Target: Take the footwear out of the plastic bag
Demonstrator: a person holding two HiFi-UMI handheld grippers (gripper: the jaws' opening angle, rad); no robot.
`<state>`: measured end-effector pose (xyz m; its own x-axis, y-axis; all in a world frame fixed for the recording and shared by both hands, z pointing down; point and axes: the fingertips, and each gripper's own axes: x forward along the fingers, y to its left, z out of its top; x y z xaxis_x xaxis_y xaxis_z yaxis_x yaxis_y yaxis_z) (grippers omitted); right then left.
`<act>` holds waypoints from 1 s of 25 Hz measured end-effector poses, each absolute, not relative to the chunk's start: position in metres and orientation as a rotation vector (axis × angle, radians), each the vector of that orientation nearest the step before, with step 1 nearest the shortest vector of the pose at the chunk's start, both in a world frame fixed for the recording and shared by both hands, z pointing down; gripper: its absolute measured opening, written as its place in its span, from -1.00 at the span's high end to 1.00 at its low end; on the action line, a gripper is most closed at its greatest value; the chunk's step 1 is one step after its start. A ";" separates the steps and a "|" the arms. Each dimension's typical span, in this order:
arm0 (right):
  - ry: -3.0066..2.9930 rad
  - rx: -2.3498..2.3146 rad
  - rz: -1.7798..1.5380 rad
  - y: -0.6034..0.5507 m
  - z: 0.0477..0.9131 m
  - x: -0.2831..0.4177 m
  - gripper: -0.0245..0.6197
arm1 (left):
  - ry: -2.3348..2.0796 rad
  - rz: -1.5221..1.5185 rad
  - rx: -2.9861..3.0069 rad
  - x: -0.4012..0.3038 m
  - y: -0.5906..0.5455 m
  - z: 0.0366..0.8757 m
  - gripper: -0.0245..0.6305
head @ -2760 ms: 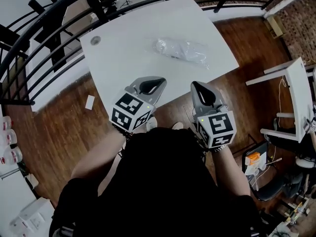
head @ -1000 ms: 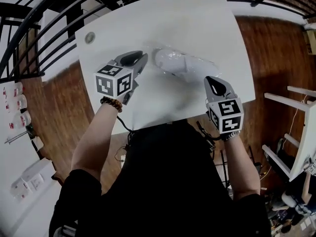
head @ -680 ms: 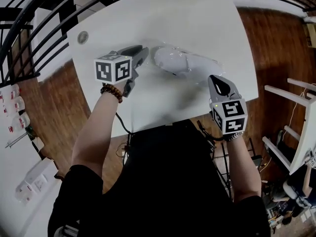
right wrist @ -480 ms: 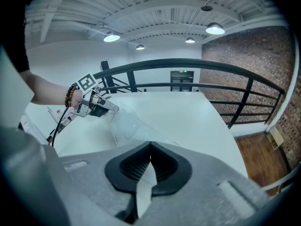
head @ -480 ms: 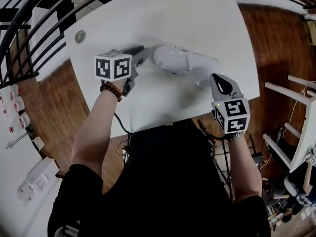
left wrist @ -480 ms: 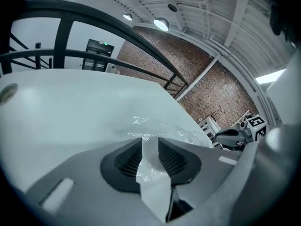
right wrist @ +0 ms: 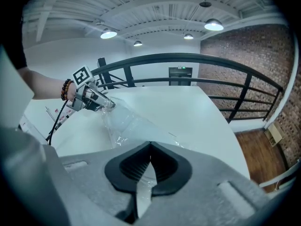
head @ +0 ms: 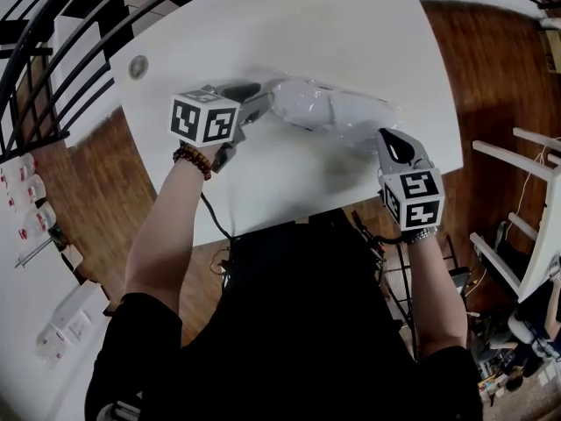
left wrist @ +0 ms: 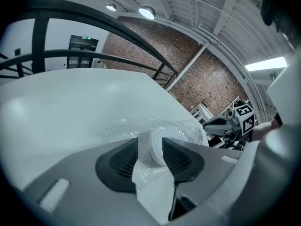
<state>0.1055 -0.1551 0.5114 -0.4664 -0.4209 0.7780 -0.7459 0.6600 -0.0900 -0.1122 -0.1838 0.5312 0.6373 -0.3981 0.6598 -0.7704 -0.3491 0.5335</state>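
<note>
Railing (right wrist: 188,57) edges the table (head: 351,24) — plastic bag (head: 364,112) shrouds the footwear (head: 298,103).

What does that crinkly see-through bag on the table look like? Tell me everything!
The plastic bag is clear, thin and crinkly, with shiny glints. It lies on the white table, with pale white footwear inside. One end sits between the jaws of the left gripper, which have just been opening. The shut right gripper is at the other end.
</note>
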 end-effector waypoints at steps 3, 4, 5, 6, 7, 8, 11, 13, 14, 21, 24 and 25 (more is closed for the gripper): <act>-2.110 0.902 0.551 -0.152 0.515 0.108 0.95 | -0.850 0.522 1.960 -0.105 -0.178 0.536 0.37; -2.108 0.904 0.551 -0.152 0.516 0.109 0.95 | -0.824 0.531 1.950 -0.102 -0.174 0.541 0.37; -2.106 0.906 0.552 -0.151 0.517 0.111 0.95 | -0.810 0.541 1.945 -0.100 -0.171 0.544 0.37; -2.105 0.908 0.552 -0.151 0.518 0.112 0.95 | -0.808 0.547 1.945 -0.099 -0.171 0.545 0.37; -2.103 0.910 0.552 -0.151 0.519 0.113 0.95 | -0.817 0.550 1.950 -0.099 -0.173 0.543 0.38; -2.102 0.912 0.551 -0.151 0.519 0.114 0.95 | -0.828 0.550 1.956 -0.100 -0.176 0.541 0.39; -2.097 0.917 0.552 -0.151 0.520 0.116 0.95 | -0.803 0.557 1.961 -0.095 -0.173 0.542 0.52; -2.093 0.916 0.552 -0.151 0.521 0.116 0.95 | -0.802 0.565 1.970 -0.093 -0.174 0.541 0.61; -2.093 0.916 0.552 -0.151 0.521 0.117 0.95 | -0.808 0.567 1.973 -0.093 -0.175 0.540 0.63; -2.060 1.018 0.521 -0.159 0.513 0.135 0.95 | -0.828 0.557 1.962 -0.099 -0.179 0.537 0.69; -2.029 1.061 0.552 -0.161 0.516 0.151 0.76 | -0.801 0.549 1.932 -0.098 -0.172 0.546 0.69; -2.021 1.066 0.569 -0.160 0.519 0.156 0.73 | -0.802 0.544 1.931 -0.097 -0.172 0.546 0.70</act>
